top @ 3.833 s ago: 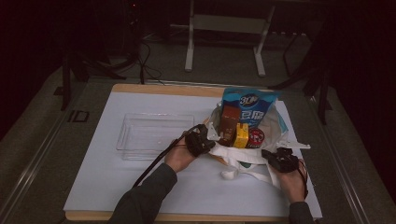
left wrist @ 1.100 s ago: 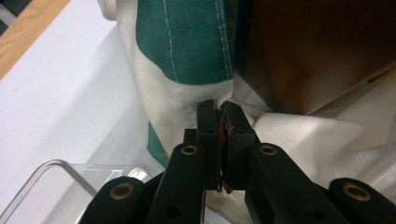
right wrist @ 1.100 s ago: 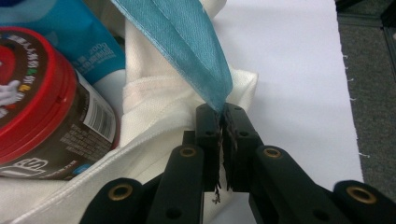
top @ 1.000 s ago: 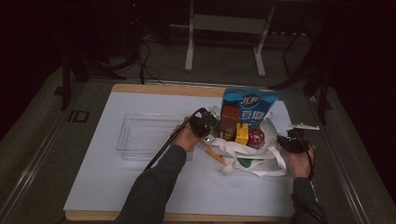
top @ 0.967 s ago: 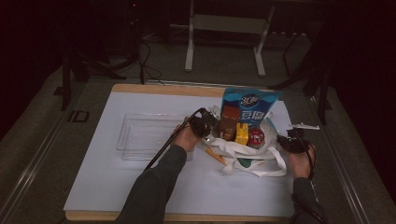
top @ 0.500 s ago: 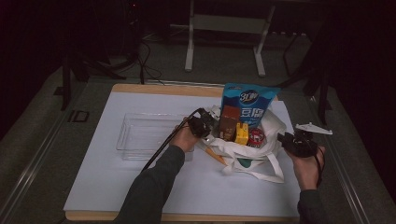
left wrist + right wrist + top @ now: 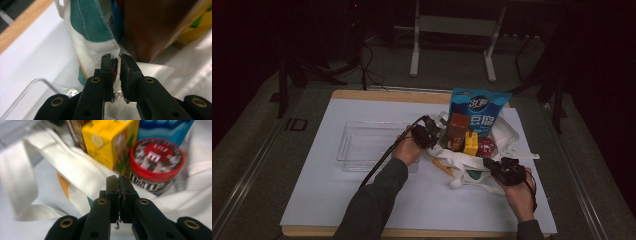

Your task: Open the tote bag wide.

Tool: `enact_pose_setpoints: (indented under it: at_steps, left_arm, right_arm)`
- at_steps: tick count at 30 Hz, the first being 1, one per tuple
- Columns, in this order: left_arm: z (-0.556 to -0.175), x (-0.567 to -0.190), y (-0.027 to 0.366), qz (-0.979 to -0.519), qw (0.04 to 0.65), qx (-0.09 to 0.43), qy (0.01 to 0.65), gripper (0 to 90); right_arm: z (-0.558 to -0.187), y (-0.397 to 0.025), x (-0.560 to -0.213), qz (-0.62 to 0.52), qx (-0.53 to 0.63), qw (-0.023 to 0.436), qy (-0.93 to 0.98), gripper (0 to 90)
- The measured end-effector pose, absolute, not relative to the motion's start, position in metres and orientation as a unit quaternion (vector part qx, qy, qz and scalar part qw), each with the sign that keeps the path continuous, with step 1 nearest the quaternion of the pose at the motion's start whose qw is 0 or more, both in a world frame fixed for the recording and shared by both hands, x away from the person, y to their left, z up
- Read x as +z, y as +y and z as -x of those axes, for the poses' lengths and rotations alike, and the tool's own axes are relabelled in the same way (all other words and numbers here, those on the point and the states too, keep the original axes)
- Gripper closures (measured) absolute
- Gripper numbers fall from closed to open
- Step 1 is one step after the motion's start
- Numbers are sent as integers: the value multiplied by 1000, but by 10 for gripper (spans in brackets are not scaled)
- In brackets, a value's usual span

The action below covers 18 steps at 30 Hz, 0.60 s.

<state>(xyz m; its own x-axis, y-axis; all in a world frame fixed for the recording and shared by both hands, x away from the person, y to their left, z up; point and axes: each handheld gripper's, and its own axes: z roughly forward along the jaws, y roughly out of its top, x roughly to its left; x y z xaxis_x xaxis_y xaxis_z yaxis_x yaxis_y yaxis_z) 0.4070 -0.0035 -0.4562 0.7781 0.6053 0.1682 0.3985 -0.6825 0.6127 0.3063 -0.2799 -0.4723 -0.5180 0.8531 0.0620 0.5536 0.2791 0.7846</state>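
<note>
From the high view: on a white-covered table [image 7: 362,200] with a wooden edge, a soft white cloth bag [image 7: 507,131] slumped open right of centre, just beside a clear, thin-walled rectangular plastic tray [image 7: 367,145]; inside the bag a glossy blue pouch [image 7: 479,107] standing tallest, a brown carton [image 7: 458,131], a small yellow box [image 7: 470,143] and a round red-lidded tub [image 7: 485,147] packed close together; left gripper [image 7: 428,134] at the bag's left rim, right gripper [image 7: 499,169] at its near edge. From the left gripper view: black jaws nearly together, with a narrow gap, pinching a fold of woven white and teal bag fabric [image 7: 100,37]; brown carton [image 7: 155,27] right behind, curved tray rim [image 7: 37,83] at lower left. From the right gripper view: jaws pressed together on the bag's cloth [image 7: 75,173], frayed threads between the pads; beyond, the yellow box [image 7: 110,137] with printed faces and the squat cylindrical tub [image 7: 156,161], standing side by side, blurred.
</note>
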Motion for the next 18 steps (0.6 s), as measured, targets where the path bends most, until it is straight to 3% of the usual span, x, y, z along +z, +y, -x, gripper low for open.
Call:
enact_pose_setpoints:
  at_steps: [7,12,18]
  left_arm:
    - [-381,-432,12,-883,338,191,263,793]
    - [-353,-431,5,-885,383,152,218,802]
    - [-345,-456,-16,-903,341,158,207,833]
  right_arm:
    - [-313,-274,-495,-454,371,186,788,882]
    - [-318,-272,-507,-461,363,184,789,882]
    - [-318,-269,-515,-461,352,196,791,875]
